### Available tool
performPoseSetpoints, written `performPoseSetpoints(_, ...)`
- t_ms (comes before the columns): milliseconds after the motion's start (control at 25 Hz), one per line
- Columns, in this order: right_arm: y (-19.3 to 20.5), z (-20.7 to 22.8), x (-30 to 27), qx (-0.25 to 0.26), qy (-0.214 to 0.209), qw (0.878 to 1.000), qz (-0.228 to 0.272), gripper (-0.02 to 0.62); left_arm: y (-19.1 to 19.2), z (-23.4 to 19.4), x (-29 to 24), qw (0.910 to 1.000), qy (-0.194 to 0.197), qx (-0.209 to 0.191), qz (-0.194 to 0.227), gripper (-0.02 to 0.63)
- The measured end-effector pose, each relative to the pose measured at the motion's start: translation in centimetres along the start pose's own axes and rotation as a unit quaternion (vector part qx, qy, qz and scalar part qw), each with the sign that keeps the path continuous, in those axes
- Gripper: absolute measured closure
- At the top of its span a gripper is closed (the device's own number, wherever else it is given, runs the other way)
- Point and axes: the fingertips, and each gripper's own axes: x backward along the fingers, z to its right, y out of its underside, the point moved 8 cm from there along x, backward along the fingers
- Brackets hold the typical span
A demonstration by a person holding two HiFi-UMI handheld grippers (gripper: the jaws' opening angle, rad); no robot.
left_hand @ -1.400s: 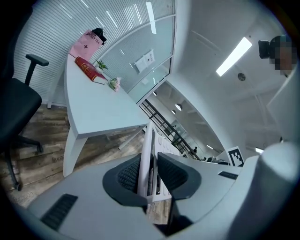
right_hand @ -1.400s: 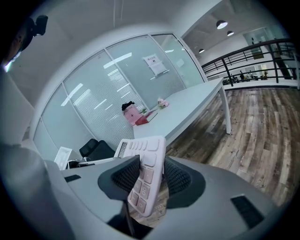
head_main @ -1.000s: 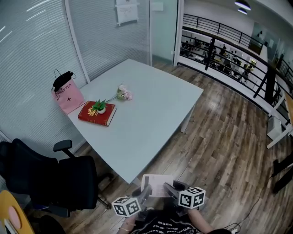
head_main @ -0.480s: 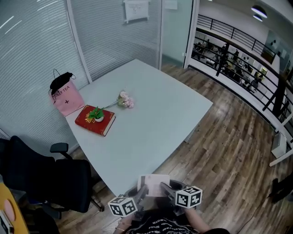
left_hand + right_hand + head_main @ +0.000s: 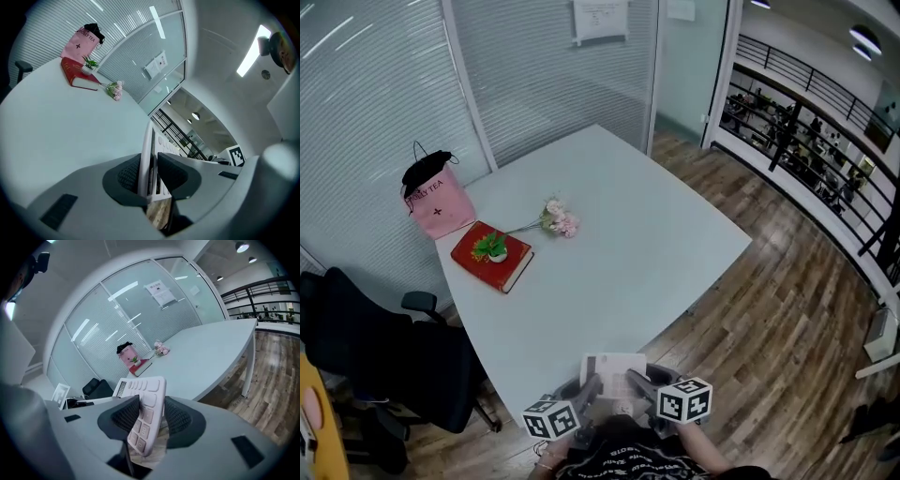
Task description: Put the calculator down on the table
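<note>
Two tongs: left tongs [image 5: 151, 171], right tongs [image 5: 152, 416] pinch calculator [image 5: 614, 367] sides
Calculator: flat pale slab, rounded keys
Table [image 5: 619, 234]: smooth, pale

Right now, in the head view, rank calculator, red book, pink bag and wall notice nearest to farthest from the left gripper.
1. The calculator, clamped in the left gripper.
2. The red book, left side of the table.
3. The pink bag, farther left, beyond the book.
4. The wall notice, on the glass beyond everything.
</note>
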Motion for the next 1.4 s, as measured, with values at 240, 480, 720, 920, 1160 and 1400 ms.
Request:
performPoseSetpoints(240, -3.4, 3.0, -0.9, 0.021, -0.015, 0.999, -0.019, 0.419, -1.2, 0.8, -3.4, 0.9995, -0.021, 0.009, 0.021, 0.5)
performPoseSetpoints(480, -5.8, 3.5, -2.6, 0.031, -0.016, 0.999, -0.028, 0.416, -3.6, 0.6, -4.6, 0.9989, -0.038, -0.003, 0.026, 0.499)
performPoseSetpoints(720, -8.7, 3.2, -4.4, 0.043, -0.024, 0.999, -0.016, 0.417, -6.9, 0.0, -5.5, 0.999, -0.034, -0.004, 0.028, 0.499)
performPoseSetpoints(920, -11.2, 3.2, -5.7, 0.04, -0.017, 0.999, -0.014, 0.414, -9.7, 0.0, -6.5, 0.9985, -0.042, -0.024, 0.025, 0.499)
performPoseSetpoints(1160, -14.8, 3.9, -6.8, 0.041, -0.011, 0.999, 0.012, 0.414, -13.7, 0.2, -8.7, 0.9984, -0.032, -0.043, 0.017, 0.499)
performPoseSetpoints(1400, -18.3, 5.6, -8.5, 0.043, -0.002, 0.999, 0.022, 0.416, -16.9, -0.1, -11.8, 0.9981, -0.022, -0.057, 0.012, 0.5)
